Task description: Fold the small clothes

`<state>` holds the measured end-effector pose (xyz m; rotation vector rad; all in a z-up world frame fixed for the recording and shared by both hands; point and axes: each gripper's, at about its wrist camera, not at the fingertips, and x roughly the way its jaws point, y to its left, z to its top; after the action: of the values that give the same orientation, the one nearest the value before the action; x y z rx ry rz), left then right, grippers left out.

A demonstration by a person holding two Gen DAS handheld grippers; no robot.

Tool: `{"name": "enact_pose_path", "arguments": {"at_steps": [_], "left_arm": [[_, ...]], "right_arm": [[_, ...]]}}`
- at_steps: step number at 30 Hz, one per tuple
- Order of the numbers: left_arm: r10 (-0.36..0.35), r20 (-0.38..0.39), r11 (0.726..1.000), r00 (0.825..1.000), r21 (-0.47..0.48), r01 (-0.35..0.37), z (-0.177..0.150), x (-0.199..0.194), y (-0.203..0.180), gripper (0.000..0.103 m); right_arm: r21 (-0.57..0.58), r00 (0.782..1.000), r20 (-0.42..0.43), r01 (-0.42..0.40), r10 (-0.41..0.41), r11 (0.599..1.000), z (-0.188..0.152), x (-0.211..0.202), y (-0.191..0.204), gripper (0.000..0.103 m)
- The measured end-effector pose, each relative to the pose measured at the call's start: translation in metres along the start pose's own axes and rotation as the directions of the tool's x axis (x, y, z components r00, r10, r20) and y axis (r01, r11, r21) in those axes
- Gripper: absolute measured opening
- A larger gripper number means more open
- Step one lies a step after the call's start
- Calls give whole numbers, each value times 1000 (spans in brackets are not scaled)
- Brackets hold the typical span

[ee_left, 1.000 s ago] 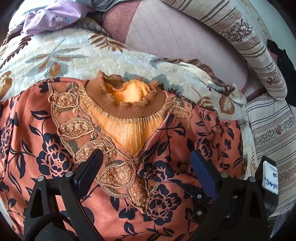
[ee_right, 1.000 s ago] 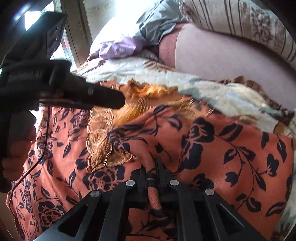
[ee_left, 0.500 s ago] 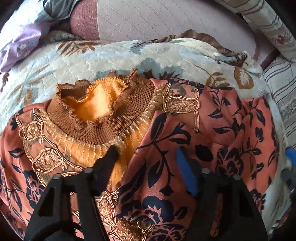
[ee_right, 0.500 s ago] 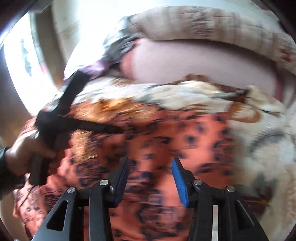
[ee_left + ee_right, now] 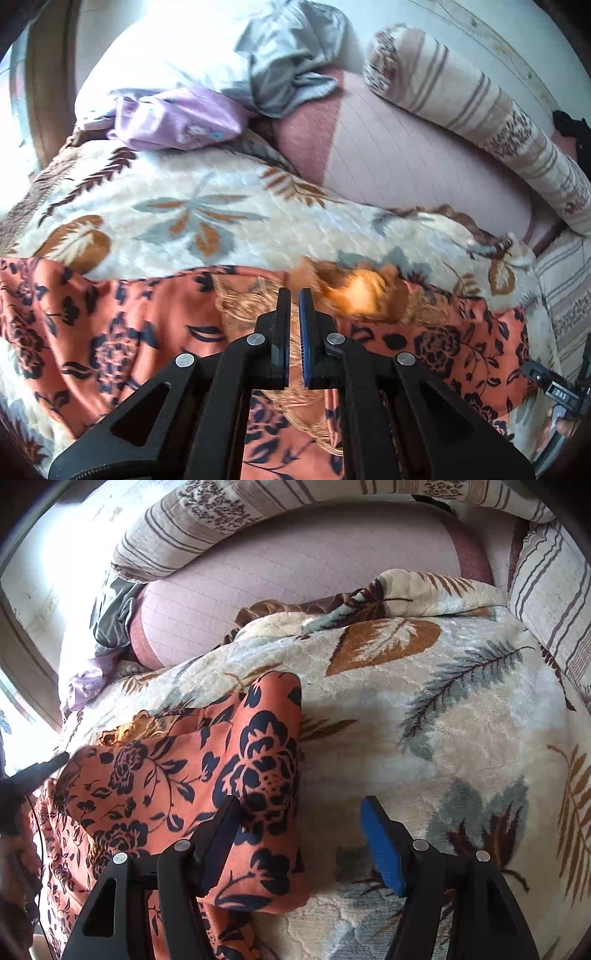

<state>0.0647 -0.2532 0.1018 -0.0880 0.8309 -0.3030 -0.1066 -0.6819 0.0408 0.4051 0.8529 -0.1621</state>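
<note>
Between the black fingers of the left gripper (image 5: pixel 294 306), which are pressing together at the embroidered tan neckline, a pinch of the orange floral-print fleece top with navy roses (image 5: pixel 110 332) appears to be sitting clamped, though blur is hiding exactly how much cloth is caught. Off to the side, the right gripper (image 5: pixel 299 823) is opening its jaws, clutching nothing, its black finger resting over the top's folded sleeve (image 5: pixel 266 738) and its blue-padded finger hovering over the cream plush blanket with brown and grey leaves (image 5: pixel 461 709) on which the garment is lying. Beyond it a striped bolster pillow (image 5: pixel 480 122) is leaning. With the sleeve now unheld, any tug at the collar is risking pulling the fold open, and a shallow pinch is likely to slip off the thick ribbing.
</note>
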Motion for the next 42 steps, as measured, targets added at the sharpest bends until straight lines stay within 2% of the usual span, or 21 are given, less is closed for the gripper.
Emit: {"name": "enact_pose_path", "arguments": {"at_steps": [2, 4, 6, 9, 10, 11, 13, 18, 19, 20, 23, 27, 31, 34, 37, 40, 42], "left_arm": [[13, -36, 999, 999, -49, -15, -2, 2, 25, 3], [-15, -109, 998, 994, -60, 8, -14, 14, 34, 3], [-68, -171, 997, 983, -41, 61, -26, 25, 27, 3], [-161, -255, 987, 953, -22, 161, -38, 39, -2, 5], [-168, -282, 985, 944, -11, 172, -41, 44, -13, 14], [-165, -307, 985, 938, 5, 174, -43, 49, -22, 31], [-155, -321, 985, 934, 22, 171, -47, 58, -36, 44], [-79, -290, 994, 954, 51, 98, -43, 80, -49, 43], [-65, -276, 994, 959, 71, 88, -41, 81, -53, 21], [-53, -276, 992, 960, 98, 83, -40, 82, -58, 4], [-68, -232, 985, 970, 138, 102, -38, 72, -67, 4], [-74, -140, 994, 987, 67, 84, -25, 44, -40, 4], [5, -31, 1000, 1000, 30, -4, -3, 13, 5, 4], [22, -66, 1000, 998, 0, -22, 3, 14, 35, 4], [59, -116, 997, 992, 47, -54, -12, 29, 39, 4], [60, -184, 998, 981, 35, -55, -33, 49, 42, 4], [63, -195, 997, 979, 50, -55, -38, 54, 38, 4]], "right_arm": [[-3, 1000, -13, -14, 14, 1000, -2, 4, 2, 65], [-5, 999, -19, -27, 27, 1000, -1, 8, 5, 65], [11, 1000, -15, -13, 13, 1000, 2, 13, 7, 65], [34, 1000, 0, -18, 18, 999, 5, 12, 11, 65], [26, 1000, 0, -15, 15, 1000, 5, 11, 13, 65], [11, 1000, -3, -6, 6, 1000, 4, 11, 15, 65], [-10, 1000, -8, 9, -9, 1000, 3, 10, 19, 65], [6, 1000, -14, 3, -3, 1000, 2, 10, 15, 65], [5, 1000, -16, 7, -7, 1000, 2, 11, 14, 65], [4, 1000, -19, 11, -11, 1000, 2, 13, 13, 65], [25, 1000, -20, 14, -14, 1000, 2, 16, 8, 65], [51, 1000, -10, 5, -4, 999, 3, 13, 6, 65], [31, 1000, -7, -8, 8, 999, 4, 6, 10, 65], [20, 1000, 3, -11, 11, 1000, 6, 4, 14, 65], [30, 999, -9, -31, 31, 999, 8, 13, 19, 65], [53, 997, -50, -63, 65, 997, 6, 33, 25, 64], [72, 993, -74, -88, 93, 994, 4, 45, 28, 34]]}}
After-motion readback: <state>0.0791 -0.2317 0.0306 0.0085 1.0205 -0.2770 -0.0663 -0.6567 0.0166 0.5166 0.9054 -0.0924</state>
